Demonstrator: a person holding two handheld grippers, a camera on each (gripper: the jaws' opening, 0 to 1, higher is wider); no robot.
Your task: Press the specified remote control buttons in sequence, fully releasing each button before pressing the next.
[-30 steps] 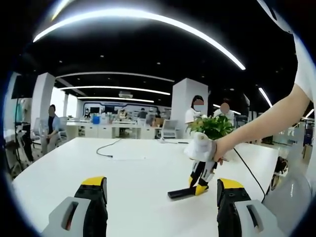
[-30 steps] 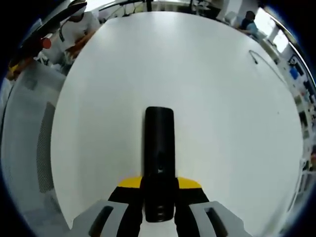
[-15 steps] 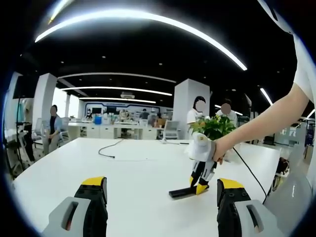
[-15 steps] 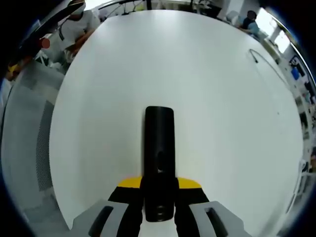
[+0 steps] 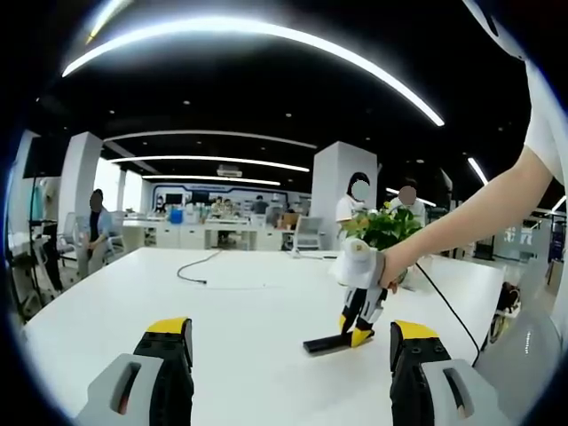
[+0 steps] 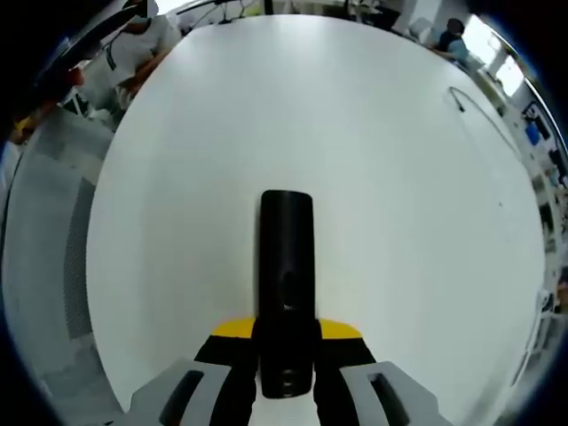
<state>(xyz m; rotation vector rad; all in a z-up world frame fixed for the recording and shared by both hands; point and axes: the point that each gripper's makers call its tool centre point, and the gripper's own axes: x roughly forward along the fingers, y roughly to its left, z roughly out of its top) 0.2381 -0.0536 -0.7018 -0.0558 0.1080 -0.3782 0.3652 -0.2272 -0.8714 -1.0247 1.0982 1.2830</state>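
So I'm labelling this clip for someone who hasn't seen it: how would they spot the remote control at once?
Find the big white table in the open office. Near its right side, in front of the potted plant, the right gripper points down at the tabletop. The remote control is the slim black bar lying flat with its near end between that gripper's yellow-tipped jaws, the one dark solid thing there besides a thin cable.

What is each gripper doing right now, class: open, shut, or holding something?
Left gripper: open, jaws wide apart, holding nothing.
Right gripper: shut on the black remote control, which lies on the white table.
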